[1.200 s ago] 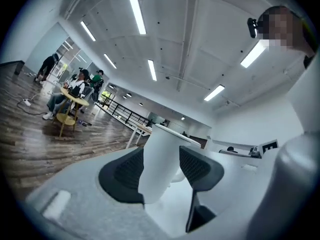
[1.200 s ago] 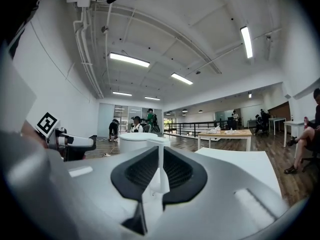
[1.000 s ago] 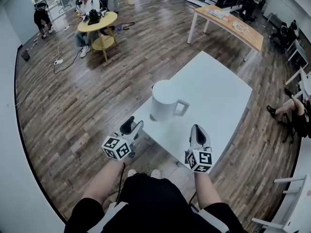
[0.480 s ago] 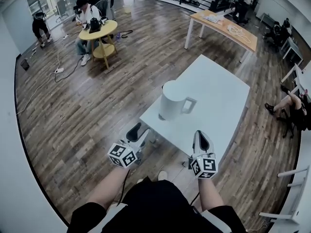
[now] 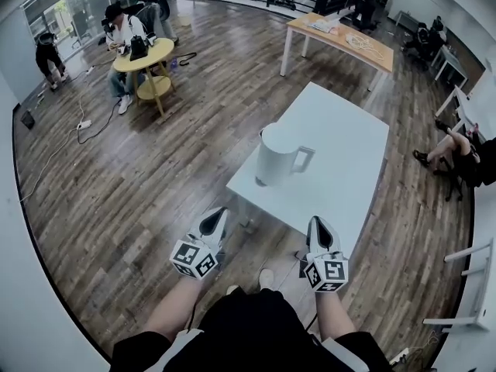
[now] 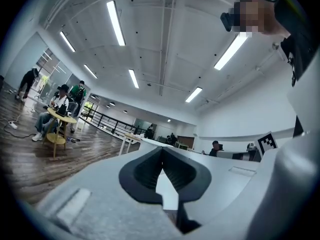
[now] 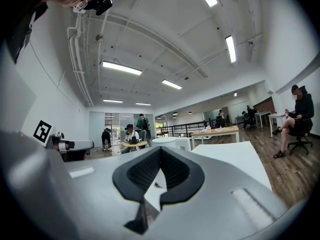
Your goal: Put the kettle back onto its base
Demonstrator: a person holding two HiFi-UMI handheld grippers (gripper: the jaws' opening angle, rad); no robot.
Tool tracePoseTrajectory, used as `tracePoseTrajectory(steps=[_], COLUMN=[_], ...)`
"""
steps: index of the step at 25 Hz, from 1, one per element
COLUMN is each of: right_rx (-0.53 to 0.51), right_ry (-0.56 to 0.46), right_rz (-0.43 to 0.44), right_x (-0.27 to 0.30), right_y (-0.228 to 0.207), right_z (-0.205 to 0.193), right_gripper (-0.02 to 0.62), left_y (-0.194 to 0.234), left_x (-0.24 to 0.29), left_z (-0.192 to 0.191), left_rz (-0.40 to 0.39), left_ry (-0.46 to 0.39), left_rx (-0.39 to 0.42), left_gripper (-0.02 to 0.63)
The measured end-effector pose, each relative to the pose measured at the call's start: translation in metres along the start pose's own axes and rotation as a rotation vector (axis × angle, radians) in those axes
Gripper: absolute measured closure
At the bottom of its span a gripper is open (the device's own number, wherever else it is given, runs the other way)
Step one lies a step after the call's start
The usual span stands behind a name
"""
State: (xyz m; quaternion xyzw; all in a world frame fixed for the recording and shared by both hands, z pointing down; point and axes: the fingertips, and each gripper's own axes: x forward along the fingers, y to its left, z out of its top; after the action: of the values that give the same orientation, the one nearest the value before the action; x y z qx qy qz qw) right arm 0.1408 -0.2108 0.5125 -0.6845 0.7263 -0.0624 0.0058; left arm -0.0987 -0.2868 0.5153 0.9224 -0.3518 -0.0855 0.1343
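Observation:
A white kettle (image 5: 277, 155) with its handle turned to the right stands near the near-left corner of the white table (image 5: 345, 142). I cannot make out a separate base under it. Both grippers hang in front of the table's near edge, well short of the kettle. My left gripper (image 5: 215, 217) is shut with nothing in it, and its dark pads (image 6: 145, 171) meet at the tips. My right gripper (image 5: 318, 225) is also shut and empty. In the right gripper view the kettle (image 7: 171, 143) shows small beyond the closed right gripper (image 7: 160, 151).
Wooden floor surrounds the table. A long wooden table (image 5: 341, 36) stands at the back. A round yellow table (image 5: 143, 55) with seated people is at the far left. A seated person (image 5: 457, 157) is at the right, and white furniture (image 5: 473, 285) lower right.
Both grippers have drawn back from the table toward me, so the kettle stands farther off. The left gripper's jaws, spread before, have come together. The right gripper stayed shut.

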Motion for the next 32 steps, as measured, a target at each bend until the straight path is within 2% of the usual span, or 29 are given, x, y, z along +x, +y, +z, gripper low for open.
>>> tracePoseTrajectory(steps=[6, 12, 19, 23, 32], right_rx=[-0.010, -0.007, -0.013, -0.030, -0.022], right_ry=[0.022, 0.028, -0.024, -0.027, -0.022], right_rz=[-0.002, 0.019, 0.058, 0.082, 0.075], right_x=[-0.021, -0.022, -0.013, -0.012, -0.011], right_y=[0.003, -0.005, -0.012, -0.016, -0.031], right_z=[-0.005, -0.010, 0.012, 0.012, 0.009], right_gripper=[0.591, 0.591, 0.591, 0.591, 0.591], left_y=[-0.003, -0.003, -0.014, -0.025, -0.029], left_x=[-0.016, -0.017, -0.002, 0.010, 0.017], left_z=[0.002, -0.010, -0.007, -0.005, -0.005], left_rz=[0.015, 0.052, 0.038, 0.014, 0.018], left_ry=[-0.043, 0.005, -0.021, -0.027, -0.029], left_rx=[-0.048, -0.001, 0.003, 0.005, 0.009], left_gripper=[0.609, 0.609, 0.609, 0.609, 0.609])
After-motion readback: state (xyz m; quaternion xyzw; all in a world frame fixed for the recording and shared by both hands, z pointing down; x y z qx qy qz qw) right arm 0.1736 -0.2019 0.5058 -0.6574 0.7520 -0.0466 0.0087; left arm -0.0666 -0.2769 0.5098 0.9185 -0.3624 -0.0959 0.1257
